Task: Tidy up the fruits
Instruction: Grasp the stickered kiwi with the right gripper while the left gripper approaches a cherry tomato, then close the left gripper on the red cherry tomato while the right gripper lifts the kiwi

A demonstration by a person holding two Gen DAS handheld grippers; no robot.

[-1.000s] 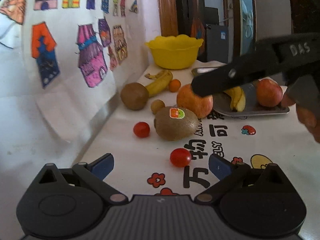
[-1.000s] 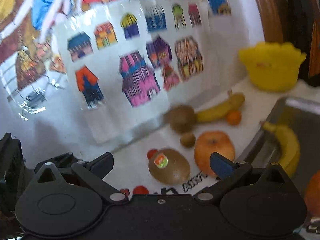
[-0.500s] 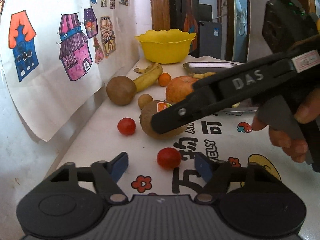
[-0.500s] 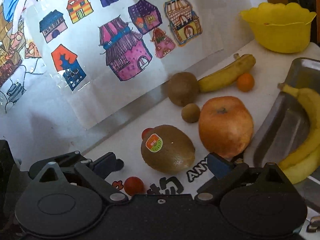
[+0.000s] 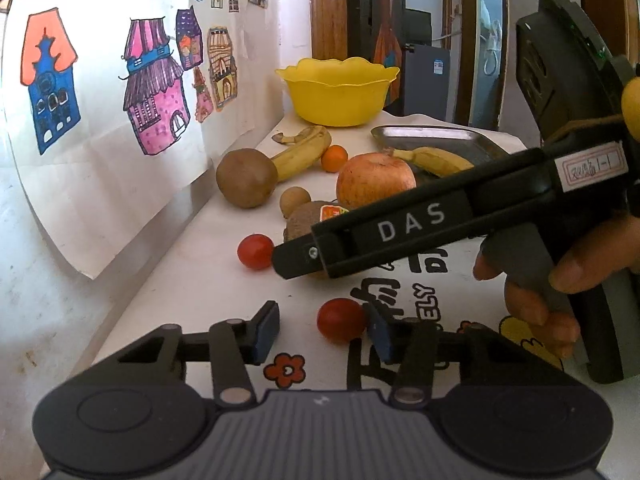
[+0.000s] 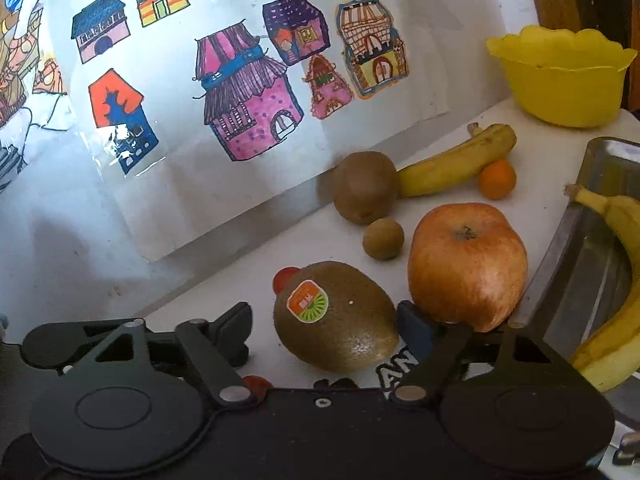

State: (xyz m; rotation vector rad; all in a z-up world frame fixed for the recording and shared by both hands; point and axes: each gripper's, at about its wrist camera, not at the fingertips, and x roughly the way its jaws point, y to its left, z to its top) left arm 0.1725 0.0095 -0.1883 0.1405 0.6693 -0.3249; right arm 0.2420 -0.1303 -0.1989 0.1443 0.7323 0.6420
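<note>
Red cherry tomato [image 5: 342, 320] sits low in the left wrist frame's centre, between the closing left gripper [image 5: 324, 330] fingers, touching only the right pad. Right gripper [image 6: 324, 320] jaws are closing around the stickered kiwi [image 6: 336, 316] at lower centre; its left finger stands clear.

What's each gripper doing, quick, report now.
Left gripper: closing around a cherry tomato, not yet clamped.
Right gripper: closing around the stickered kiwi, left pad still clear.

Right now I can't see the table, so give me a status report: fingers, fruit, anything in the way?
Left gripper closing round a cherry tomato. Right gripper closing round the stickered kiwi. Apple crowds its right finger.
</note>
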